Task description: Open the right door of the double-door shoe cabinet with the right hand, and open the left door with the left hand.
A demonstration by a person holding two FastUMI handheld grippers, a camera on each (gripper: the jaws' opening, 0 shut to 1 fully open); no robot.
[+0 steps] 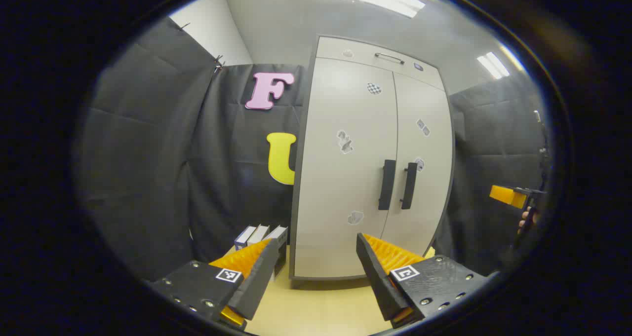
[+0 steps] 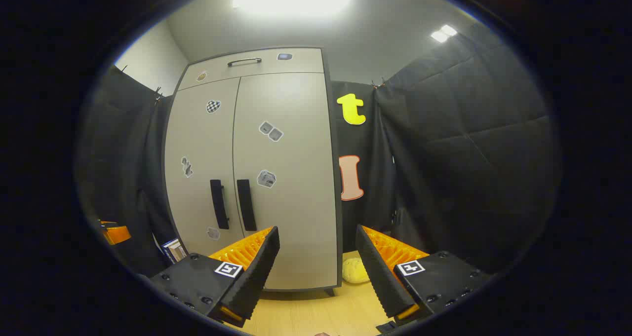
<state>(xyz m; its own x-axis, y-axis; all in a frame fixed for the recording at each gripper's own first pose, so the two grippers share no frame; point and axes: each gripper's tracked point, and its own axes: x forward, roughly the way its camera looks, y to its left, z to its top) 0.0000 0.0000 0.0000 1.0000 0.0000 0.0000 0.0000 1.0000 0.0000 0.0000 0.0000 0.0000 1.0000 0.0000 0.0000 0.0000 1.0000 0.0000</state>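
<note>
A tall pale grey shoe cabinet [image 1: 345, 178] [image 2: 276, 188] stands ahead with both doors closed. Two dark vertical handles sit side by side at the middle seam: left handle [image 1: 387, 184] [image 2: 219, 204] and right handle [image 1: 409, 185] [image 2: 246, 205]. My left gripper [image 1: 316, 252] is open, well short of the cabinet, with nothing between its fingers. My right gripper [image 2: 318, 242] is also open and empty, aimed at the cabinet's right edge. In the left gripper view the right gripper and a hand [image 1: 524, 220] show far right. In the right gripper view the left gripper shows at the far left.
A drawer with a bar handle [image 1: 389, 57] [image 2: 244, 61] tops the cabinet. Small boxes [image 1: 261, 235] [image 2: 174, 249] stand on the wooden floor left of the cabinet. A yellow soft object [image 2: 355, 270] lies by its right foot. Black cloth walls close in on both sides.
</note>
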